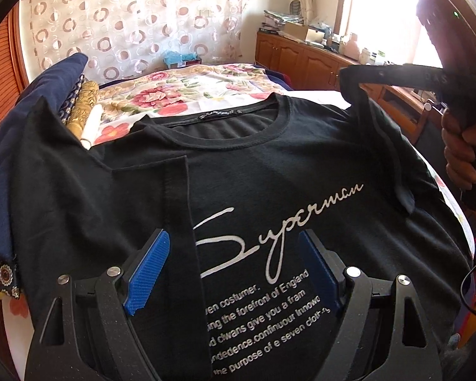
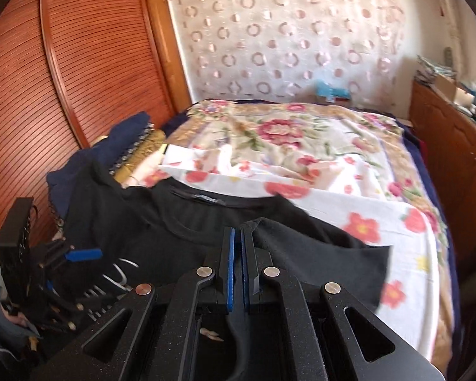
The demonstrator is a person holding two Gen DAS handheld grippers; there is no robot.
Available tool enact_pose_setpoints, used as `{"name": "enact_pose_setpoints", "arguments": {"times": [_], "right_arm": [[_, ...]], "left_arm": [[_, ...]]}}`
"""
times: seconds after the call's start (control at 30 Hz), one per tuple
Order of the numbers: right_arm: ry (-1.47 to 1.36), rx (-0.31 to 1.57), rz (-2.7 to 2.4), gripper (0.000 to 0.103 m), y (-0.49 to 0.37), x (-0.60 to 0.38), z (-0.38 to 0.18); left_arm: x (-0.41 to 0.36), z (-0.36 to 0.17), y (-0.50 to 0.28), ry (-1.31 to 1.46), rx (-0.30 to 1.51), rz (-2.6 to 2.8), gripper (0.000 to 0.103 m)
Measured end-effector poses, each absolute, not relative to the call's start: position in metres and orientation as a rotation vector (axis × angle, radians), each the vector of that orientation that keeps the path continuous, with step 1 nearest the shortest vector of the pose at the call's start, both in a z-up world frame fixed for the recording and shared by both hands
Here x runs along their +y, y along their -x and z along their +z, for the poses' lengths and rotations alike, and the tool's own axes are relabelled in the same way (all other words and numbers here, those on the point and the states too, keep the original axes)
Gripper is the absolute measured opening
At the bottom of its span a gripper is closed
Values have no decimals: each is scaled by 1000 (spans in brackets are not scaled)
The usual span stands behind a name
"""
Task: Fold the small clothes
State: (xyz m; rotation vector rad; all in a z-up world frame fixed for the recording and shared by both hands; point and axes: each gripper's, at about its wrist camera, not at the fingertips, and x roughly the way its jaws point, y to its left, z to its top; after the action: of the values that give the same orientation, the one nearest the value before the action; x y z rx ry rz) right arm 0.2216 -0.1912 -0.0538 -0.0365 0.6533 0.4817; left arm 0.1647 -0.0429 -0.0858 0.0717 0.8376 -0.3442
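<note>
A black T-shirt with white "Superman" lettering lies face up on the bed. Its left side is folded in over the chest, with the edge running between my left fingers. My left gripper hovers open over the print, blue pads wide apart and gripping nothing. It also shows at the left edge of the right wrist view as the left gripper. My right gripper is shut on a pinch of the T-shirt by the right sleeve. In the left wrist view the right gripper holds that sleeve up off the bed, a hand on its handle.
A floral bedspread covers the bed beyond the shirt. Navy and gold folded clothes are piled at the left. A louvred wooden door stands on the left, and a cluttered wooden cabinet runs along the right.
</note>
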Motion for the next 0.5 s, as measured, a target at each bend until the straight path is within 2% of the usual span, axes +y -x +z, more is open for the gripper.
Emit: {"name": "enact_pose_setpoints", "arguments": {"times": [0.07, 0.13, 0.2, 0.5], "right_arm": [[46, 653, 477, 4, -228, -188, -57], [52, 663, 455, 18, -235, -193, -60], [58, 673, 423, 23, -239, -201, -64], [91, 782, 353, 23, -211, -202, -94]], "left_arm": [[-41, -87, -164, -70, 842, -342, 84], [-39, -87, -164, -67, 844, -340, 84], [-37, -87, -166, -58, 843, -341, 84], [-33, -82, -170, -43, 827, -338, 84]]}}
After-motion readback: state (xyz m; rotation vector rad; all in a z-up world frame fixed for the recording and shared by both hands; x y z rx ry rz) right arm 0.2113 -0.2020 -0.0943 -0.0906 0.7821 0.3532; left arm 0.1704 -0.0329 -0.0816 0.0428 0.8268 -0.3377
